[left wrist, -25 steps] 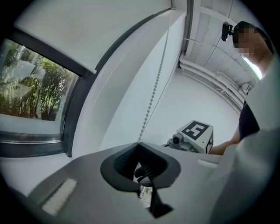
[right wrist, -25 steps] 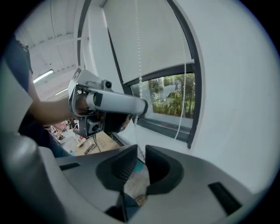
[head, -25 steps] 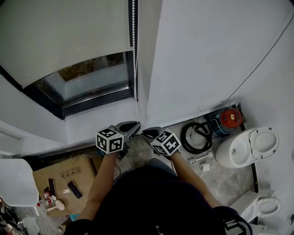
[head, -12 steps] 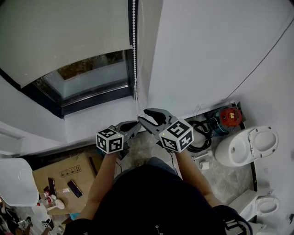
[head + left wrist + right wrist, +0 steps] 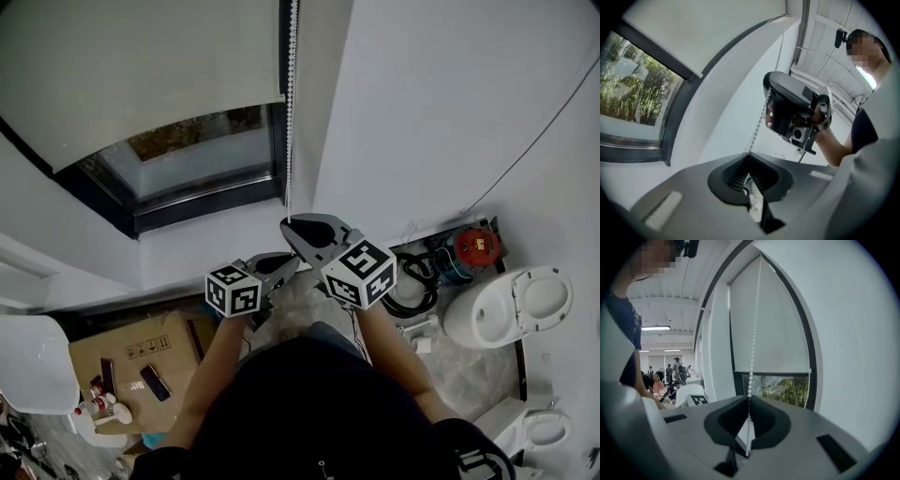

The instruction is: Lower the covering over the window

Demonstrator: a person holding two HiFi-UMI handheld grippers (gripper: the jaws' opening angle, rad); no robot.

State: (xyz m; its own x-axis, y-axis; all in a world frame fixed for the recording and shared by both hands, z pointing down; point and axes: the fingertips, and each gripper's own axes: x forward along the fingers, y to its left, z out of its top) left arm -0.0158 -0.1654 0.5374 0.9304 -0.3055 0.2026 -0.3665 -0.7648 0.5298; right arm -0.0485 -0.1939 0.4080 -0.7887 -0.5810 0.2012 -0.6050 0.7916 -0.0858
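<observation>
The left gripper (image 5: 287, 262) is pressed shut on the chain (image 5: 292, 122), low down. Just above it, the right gripper (image 5: 289, 225) has just closed its jaws on the same chain. Beyond, the blind (image 5: 141, 75) covers the upper part of the window (image 5: 187, 159).

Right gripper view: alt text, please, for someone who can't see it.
The right hand-held gripper has just closed its jaws on a white bead chain. Behind it, a roller blind covers most of a window, greenery showing below.
</observation>
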